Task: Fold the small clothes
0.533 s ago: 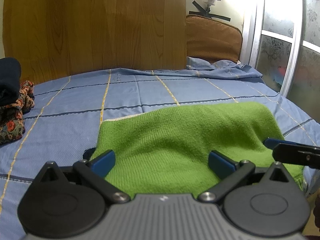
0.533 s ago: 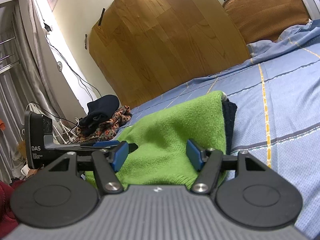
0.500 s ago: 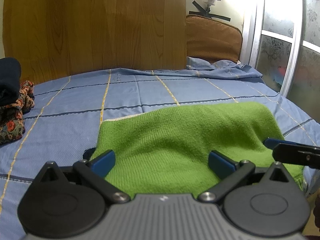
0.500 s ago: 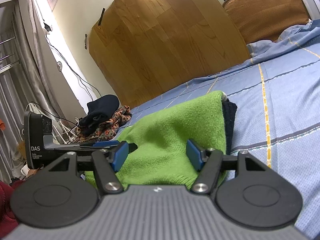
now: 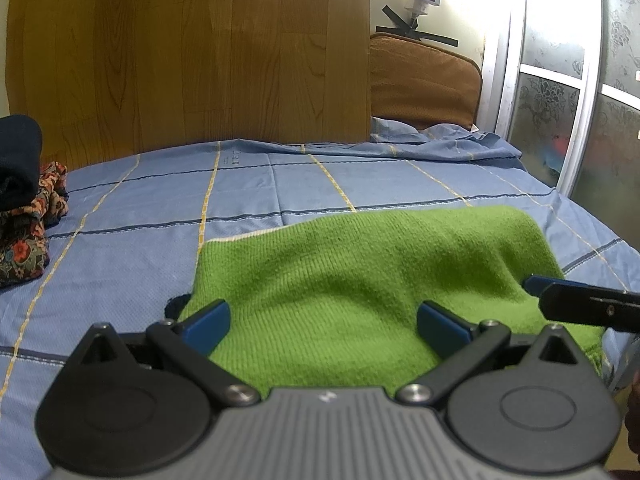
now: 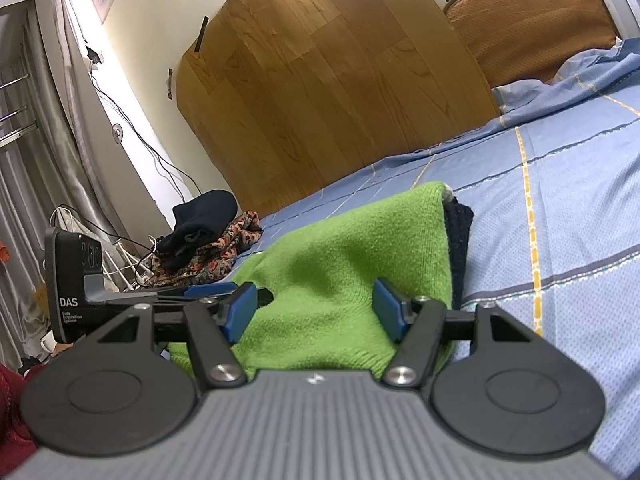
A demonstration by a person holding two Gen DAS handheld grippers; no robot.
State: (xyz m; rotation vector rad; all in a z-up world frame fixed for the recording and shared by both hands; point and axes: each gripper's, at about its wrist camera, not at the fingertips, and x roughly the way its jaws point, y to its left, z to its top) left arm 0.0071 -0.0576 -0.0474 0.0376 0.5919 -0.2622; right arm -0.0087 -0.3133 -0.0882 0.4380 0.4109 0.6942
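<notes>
So the green knit piece [image 5: 360, 280] sits near the front edge of the blue bed sheet [image 5: 160, 208], looking folded over once already, with something dark poking out underneath. Both the left gripper [image 5: 324, 320] and right gripper [image 6: 316, 304] hang spread wide above its near hem, gripping nothing. I'd guess another fold, then the clothes pile [image 6: 200, 248].

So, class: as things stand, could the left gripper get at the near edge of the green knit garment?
Probably yes. The left gripper is open, its fingers straddling the green knit garment's near edge, with nothing between them but cloth.
</notes>
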